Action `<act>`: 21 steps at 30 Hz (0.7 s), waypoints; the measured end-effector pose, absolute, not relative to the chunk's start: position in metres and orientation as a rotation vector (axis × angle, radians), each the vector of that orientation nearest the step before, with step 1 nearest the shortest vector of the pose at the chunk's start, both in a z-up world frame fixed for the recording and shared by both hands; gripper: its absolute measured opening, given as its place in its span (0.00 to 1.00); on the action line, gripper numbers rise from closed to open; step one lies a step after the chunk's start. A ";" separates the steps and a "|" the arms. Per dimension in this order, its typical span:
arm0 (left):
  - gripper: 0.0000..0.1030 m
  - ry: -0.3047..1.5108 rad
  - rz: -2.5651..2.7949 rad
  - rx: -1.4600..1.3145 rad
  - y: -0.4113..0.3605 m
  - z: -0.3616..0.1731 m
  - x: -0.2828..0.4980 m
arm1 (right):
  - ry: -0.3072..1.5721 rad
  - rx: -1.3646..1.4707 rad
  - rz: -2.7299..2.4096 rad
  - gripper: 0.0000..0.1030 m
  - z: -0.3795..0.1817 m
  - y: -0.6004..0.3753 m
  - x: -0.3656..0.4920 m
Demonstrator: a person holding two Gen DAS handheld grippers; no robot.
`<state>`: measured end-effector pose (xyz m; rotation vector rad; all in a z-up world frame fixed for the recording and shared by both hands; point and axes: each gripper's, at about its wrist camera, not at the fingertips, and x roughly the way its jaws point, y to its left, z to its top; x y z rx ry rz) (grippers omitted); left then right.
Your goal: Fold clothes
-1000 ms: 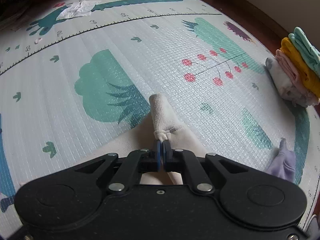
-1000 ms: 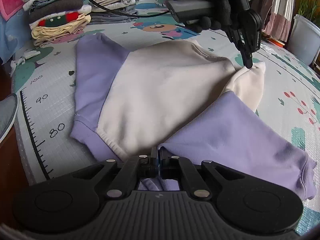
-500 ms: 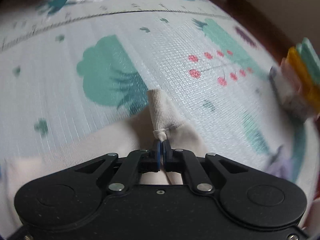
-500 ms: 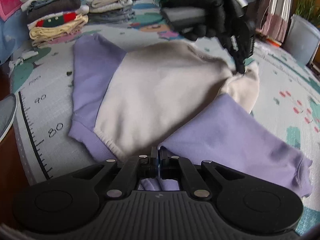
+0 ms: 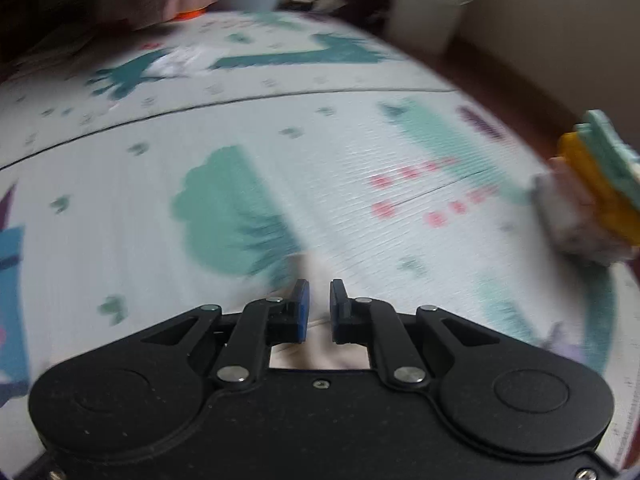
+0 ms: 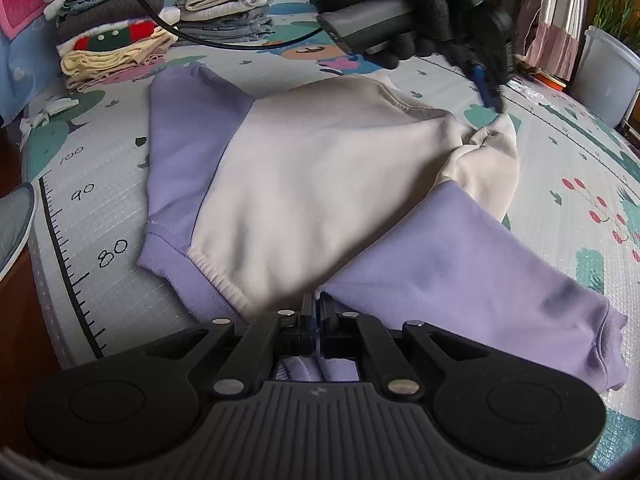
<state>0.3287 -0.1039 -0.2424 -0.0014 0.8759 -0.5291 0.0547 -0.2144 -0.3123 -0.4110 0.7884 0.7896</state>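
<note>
Sweatshirt (image 6: 320,184) spread flat on play mat (image 6: 560,152). Two stacks of folded clothes (image 6: 108,36) behind it, at mat's far left. Another folded stack (image 5: 592,196) at mat's right edge in left wrist view.

The things are being carried by a printed play mat (image 6: 168,364) spread over a dark wooden floor (image 6: 24,340); green trees, red cherries and a black measuring scale with numbers are being shown on its pale surface. A cream and lilac sweatshirt (image 6: 312,200) is being supported flat on the mat, its lilac sleeve (image 6: 500,296) being laid out toward the right. Stacks of folded clothes (image 6: 108,32) are being held along the far edge, and another folded pile (image 5: 592,196) is being carried at the mat's right rim. A crumpled white scrap (image 5: 180,62) is lying far off.
</note>
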 end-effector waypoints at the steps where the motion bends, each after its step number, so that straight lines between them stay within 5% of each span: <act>1: 0.06 0.878 -0.548 0.010 -0.110 -0.244 0.328 | 0.789 -0.413 0.790 0.04 -0.312 -0.214 0.055; 6: 0.11 0.963 -0.514 0.219 -0.140 -0.278 0.333 | 0.792 -0.419 0.794 0.04 -0.313 -0.215 0.054; 10: 0.14 1.021 -0.455 0.093 -0.132 -0.267 0.343 | 0.788 -0.420 0.794 0.05 -0.313 -0.216 0.053; 15: 0.24 1.012 -0.469 0.165 -0.127 -0.268 0.337 | 0.784 -0.414 0.783 0.05 -0.313 -0.217 0.052; 21: 0.24 0.862 -0.693 0.399 -0.139 -0.245 0.292 | 0.791 -0.376 0.775 0.06 -0.308 -0.224 0.049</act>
